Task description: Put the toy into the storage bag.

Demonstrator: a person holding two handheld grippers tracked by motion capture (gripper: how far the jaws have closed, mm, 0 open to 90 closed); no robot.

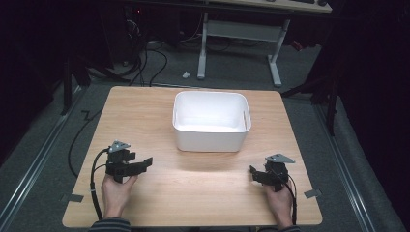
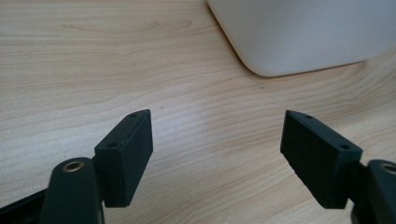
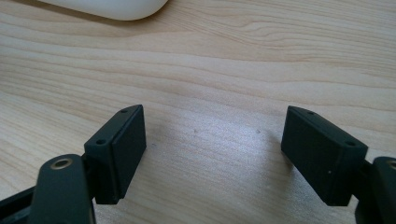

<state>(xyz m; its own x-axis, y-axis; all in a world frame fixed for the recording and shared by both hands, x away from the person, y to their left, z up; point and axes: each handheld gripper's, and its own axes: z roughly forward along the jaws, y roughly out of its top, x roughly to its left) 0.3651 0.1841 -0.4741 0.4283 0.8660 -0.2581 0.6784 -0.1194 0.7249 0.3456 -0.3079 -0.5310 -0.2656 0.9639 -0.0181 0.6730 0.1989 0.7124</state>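
High view is showing a wooden table (image 1: 145,111) with a white tub (image 1: 211,140) sitting on it, toward the far side and near the middle. The tub is standing upright with its open top facing up, and nothing is showing inside it.

A person is holding a black gripper in each hand near the close edge of the table. The left gripper (image 1: 145,163) is sitting on the left side, with its jaws pointing toward the middle of the table. The left hand (image 1: 117,191) is wrapping around its back. A black cable (image 1: 94,186) is hanging from it, running back beside the hand. The right gripper (image 1: 253,172) is sitting on the right side, held by the right hand (image 1: 280,200). Both grippers are well apart from each other and from the tub.

Left gripper view is looking along the left gripper (image 2: 217,140). Its jaws are standing wide apart with just bare wood between them. A rounded corner of the tub (image 2: 299,37) is showing ahead and to the right, not touching the jaws.

Right gripper view is looking along the right gripper (image 3: 215,140). Its jaws are standing wide apart too, holding nothing. A bit of the tub (image 3: 112,7) is peeking in at the top edge.
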